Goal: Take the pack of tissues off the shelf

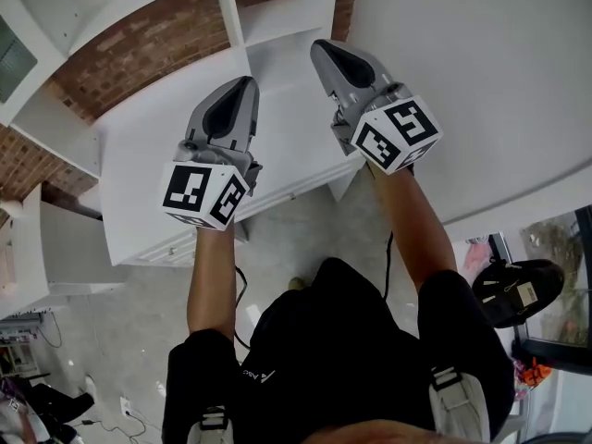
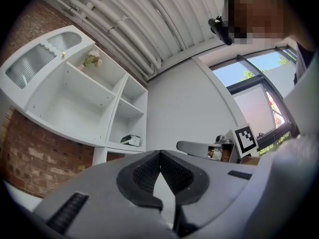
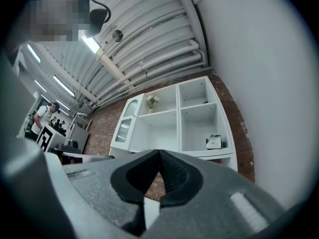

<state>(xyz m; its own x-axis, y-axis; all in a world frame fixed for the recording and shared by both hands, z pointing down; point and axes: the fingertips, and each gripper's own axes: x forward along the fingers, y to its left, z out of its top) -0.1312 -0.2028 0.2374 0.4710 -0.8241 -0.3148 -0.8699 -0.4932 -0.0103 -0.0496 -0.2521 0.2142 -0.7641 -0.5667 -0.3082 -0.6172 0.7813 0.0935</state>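
Note:
The pack of tissues (image 2: 130, 140) is small, white with a dark green side. It lies in the lower right compartment of the white shelf unit (image 2: 75, 106), and the right gripper view shows the pack (image 3: 214, 142) in that same spot of the shelf unit (image 3: 164, 126). Both grippers are held up well short of the shelf, pointing at it. My left gripper (image 2: 159, 156) is shut with nothing between its pads. My right gripper (image 3: 159, 154) is shut and empty too. In the head view the left gripper (image 1: 248, 81) and right gripper (image 1: 317, 46) sit side by side over the shelf's top (image 1: 157, 146).
A small vase of flowers (image 2: 92, 59) stands in an upper compartment. A red brick wall (image 2: 30, 158) lies behind the shelf, and a plain white wall (image 2: 184, 108) meets its right side. A person (image 3: 42, 117) stands far off at the left. Windows (image 2: 259, 98) are at the right.

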